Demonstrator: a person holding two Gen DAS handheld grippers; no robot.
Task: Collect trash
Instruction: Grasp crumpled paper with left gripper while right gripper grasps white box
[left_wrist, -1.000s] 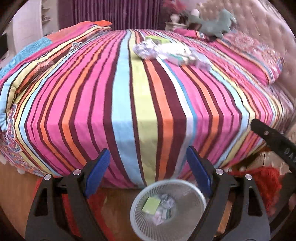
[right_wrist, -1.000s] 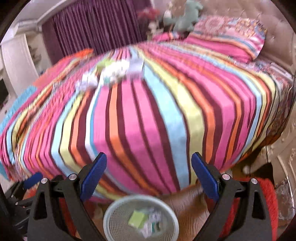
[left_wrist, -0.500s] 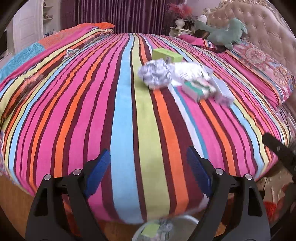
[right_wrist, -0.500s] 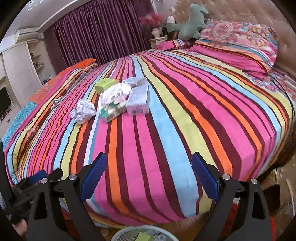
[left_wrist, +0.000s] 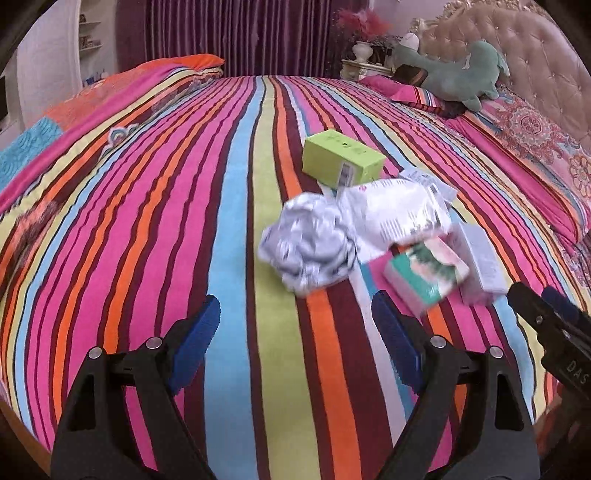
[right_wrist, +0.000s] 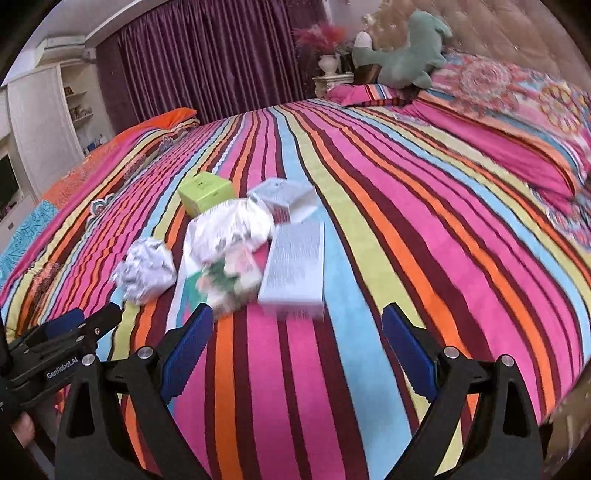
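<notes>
A heap of trash lies on the striped bed (left_wrist: 147, 240). It holds a crumpled paper ball (left_wrist: 308, 245), a lime-green box (left_wrist: 341, 158), a white plastic bag (left_wrist: 393, 214), a green-and-pink carton (left_wrist: 424, 275) and a pale flat box (left_wrist: 480, 258). My left gripper (left_wrist: 295, 328) is open and empty, just short of the paper ball. My right gripper (right_wrist: 297, 341) is open and empty, just short of the pale flat box (right_wrist: 295, 266) and the carton (right_wrist: 231, 277). The paper ball (right_wrist: 146, 269) and green box (right_wrist: 205, 192) lie to its left.
A green plush toy (left_wrist: 458, 74) lies on pillows (left_wrist: 524, 147) by the tufted headboard at the far right. Purple curtains (right_wrist: 207, 62) and a white cabinet (right_wrist: 40, 129) stand behind the bed. The bed's edge falls away at the right (right_wrist: 554, 369).
Both grippers have risen from above the white basket on the floor and moved forward over the bed toward the trash heap. The basket has dropped out of view.
</notes>
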